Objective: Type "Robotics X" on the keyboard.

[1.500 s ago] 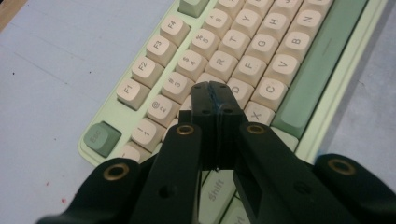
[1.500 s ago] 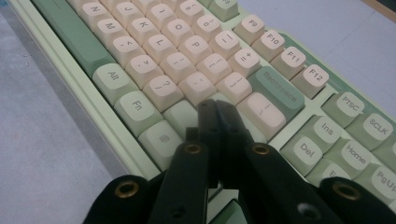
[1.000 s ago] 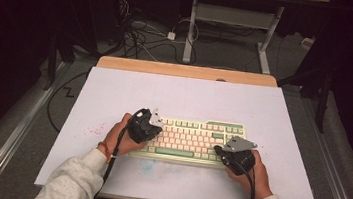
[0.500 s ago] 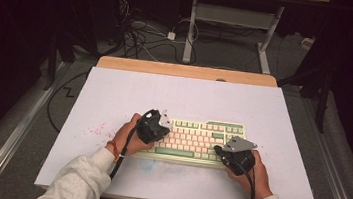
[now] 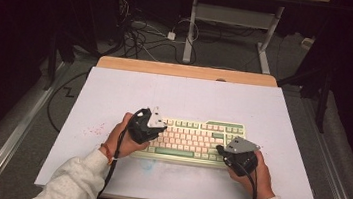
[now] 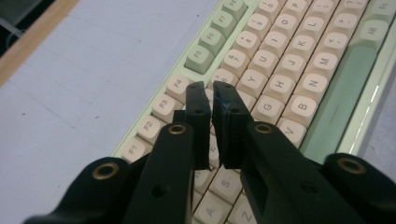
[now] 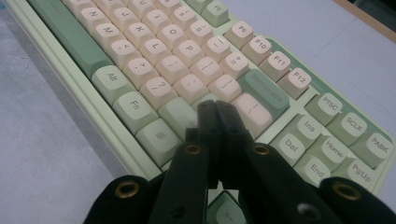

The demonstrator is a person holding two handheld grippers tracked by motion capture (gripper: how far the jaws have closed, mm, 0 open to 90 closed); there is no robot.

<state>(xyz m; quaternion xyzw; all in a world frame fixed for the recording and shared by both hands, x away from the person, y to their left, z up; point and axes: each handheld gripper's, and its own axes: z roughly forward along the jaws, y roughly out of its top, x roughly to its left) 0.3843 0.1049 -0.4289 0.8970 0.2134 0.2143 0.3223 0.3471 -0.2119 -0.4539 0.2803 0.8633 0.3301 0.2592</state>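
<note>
A pale green keyboard (image 5: 195, 139) with cream keys lies on the white table top, near its front edge. My left gripper (image 5: 160, 128) hovers over the keyboard's left end, above the upper letter rows (image 6: 261, 70). Its jaws (image 6: 210, 88) have just been opening and stand a narrow gap apart, with nothing between them. My right gripper (image 5: 222, 151) is over the keyboard's right end. In the right gripper view it (image 7: 215, 105) is shut, its tips just above the large cream key (image 7: 252, 112) beside the green navigation keys.
The white sheet (image 5: 184, 100) covers the table, whose wooden far edge (image 5: 188, 71) shows behind it. Red specks (image 5: 93, 131) mark the sheet left of the keyboard. Beyond the table, cables (image 5: 141, 35) and a stand's legs (image 5: 190, 35) are on the floor.
The left gripper has shifted slightly over the keyboard's left end. The right hand and the keyboard have stayed where they were.
</note>
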